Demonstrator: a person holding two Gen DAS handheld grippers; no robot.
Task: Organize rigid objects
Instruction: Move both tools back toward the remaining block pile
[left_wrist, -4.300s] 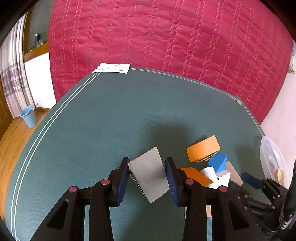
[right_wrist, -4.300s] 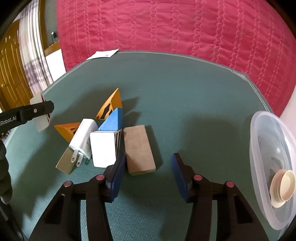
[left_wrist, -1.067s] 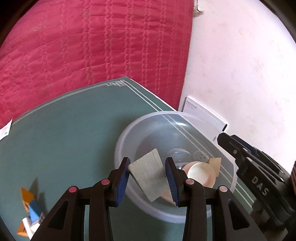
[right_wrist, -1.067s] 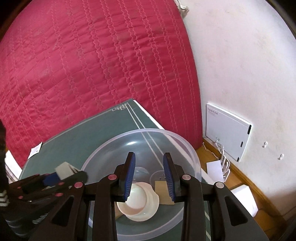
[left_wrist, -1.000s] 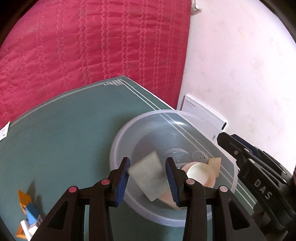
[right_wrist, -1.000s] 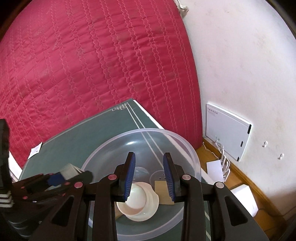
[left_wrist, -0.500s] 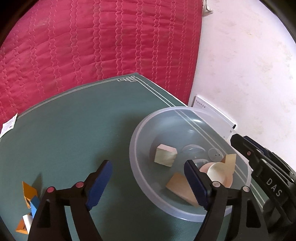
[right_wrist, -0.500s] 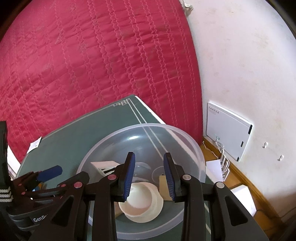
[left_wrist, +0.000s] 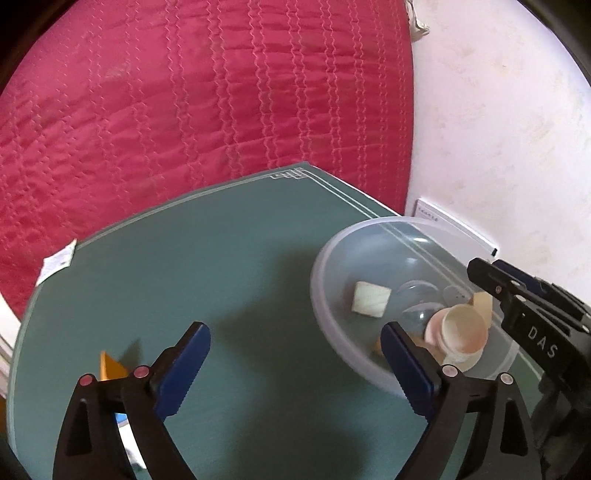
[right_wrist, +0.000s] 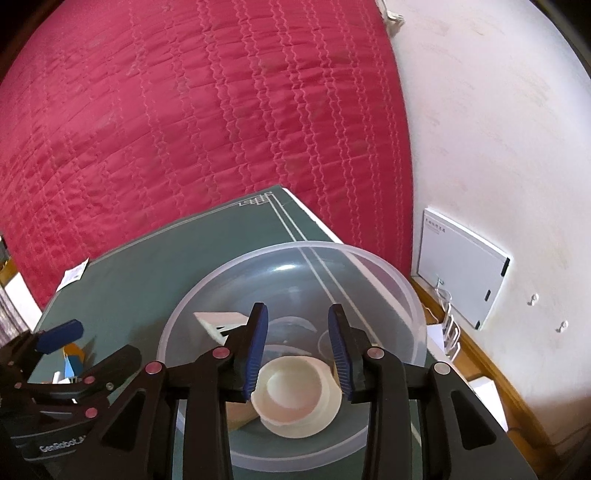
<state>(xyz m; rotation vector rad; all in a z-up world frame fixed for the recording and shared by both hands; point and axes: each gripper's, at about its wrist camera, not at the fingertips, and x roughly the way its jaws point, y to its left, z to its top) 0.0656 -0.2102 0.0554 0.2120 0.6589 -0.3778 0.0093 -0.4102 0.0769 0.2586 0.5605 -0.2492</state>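
Crimson quilted fabric (left_wrist: 184, 110) filled the upper half of both views, with a white wall (left_wrist: 498, 129) at the right. Below it spread the green counter (left_wrist: 221, 258), and on its right side sat the clear plastic bowl (left_wrist: 325, 266), the largest of the task's things.

Inside the bowl lay the pale block (left_wrist: 370, 300), resting flat near the left inner wall with a broad face up; it looked nearly square, so no long axis could be told. Beside it, toward the lower right of the bowl, lay a cream cup (left_wrist: 463, 330) on its side, mouth toward the camera, with a tan piece (left_wrist: 482, 304) behind it.

The left tool (left_wrist: 295, 363) stood wide open in the lower middle of the left view, its jaws having just been opening, with nothing between them. The right tool (right_wrist: 298, 352) hovered over the bowl, jaws narrow but apart, empty, with the cup seen through the gap.

By my judgement the drop into the bowl was done. The next move called for swinging the left tool toward the remaining pieces, an orange wedge (left_wrist: 110, 365) among them, at the lower left of the left view.
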